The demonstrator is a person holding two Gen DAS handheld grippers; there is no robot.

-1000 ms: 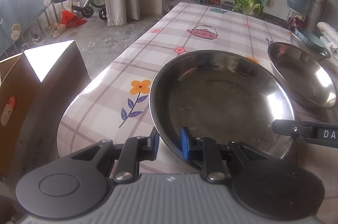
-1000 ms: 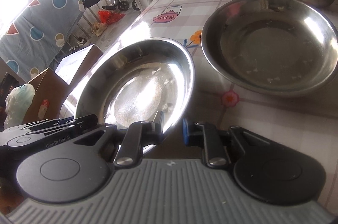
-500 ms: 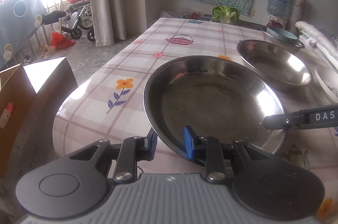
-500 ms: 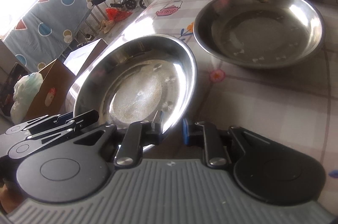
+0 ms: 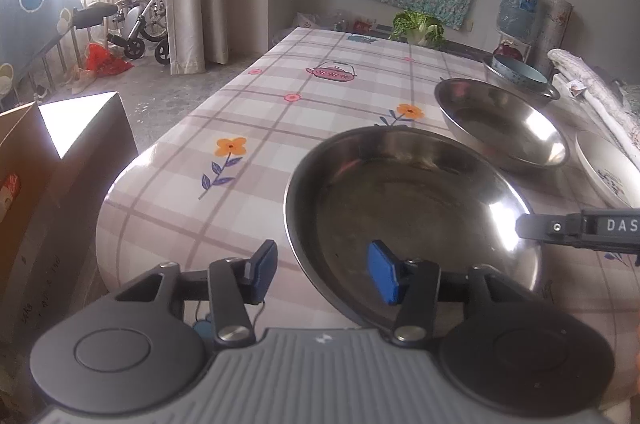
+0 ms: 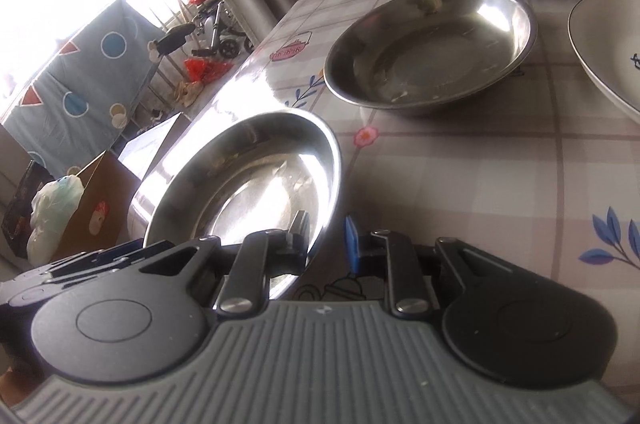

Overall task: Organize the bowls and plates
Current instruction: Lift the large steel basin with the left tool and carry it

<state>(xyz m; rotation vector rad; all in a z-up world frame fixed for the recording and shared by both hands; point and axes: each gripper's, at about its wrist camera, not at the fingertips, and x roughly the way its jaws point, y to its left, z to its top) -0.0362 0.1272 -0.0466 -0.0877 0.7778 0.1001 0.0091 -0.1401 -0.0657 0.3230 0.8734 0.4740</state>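
A wide steel plate [image 5: 400, 208] rests at the near end of the checked table [image 5: 280, 112]. My left gripper [image 5: 322, 274] is opening: its near rim lies between the blue pads [image 5: 384, 276], which stand clear of it. The right gripper [image 6: 326, 236] is shut on the steel plate [image 6: 248, 184] at its right rim, one finger inside and one outside. A second steel plate [image 5: 500, 124] sits farther back, with a white plate [image 5: 608, 168] to its right. Behind them a blue bowl [image 5: 520, 72] is nested in a steel bowl.
Brown cardboard boxes [image 5: 60, 184] stand on the floor off the table's left edge. A cabbage [image 5: 418, 26] and a water bottle [image 5: 518, 8] are at the far end. Rolled white cloth [image 5: 600, 100] lies along the right side. The flowered table [image 6: 480, 164] spreads right of the plate.
My left jaws have spread apart and let go of the steel plate's near rim. The right gripper keeps its hold. Both views have drawn back, and the white plate has come into sight.
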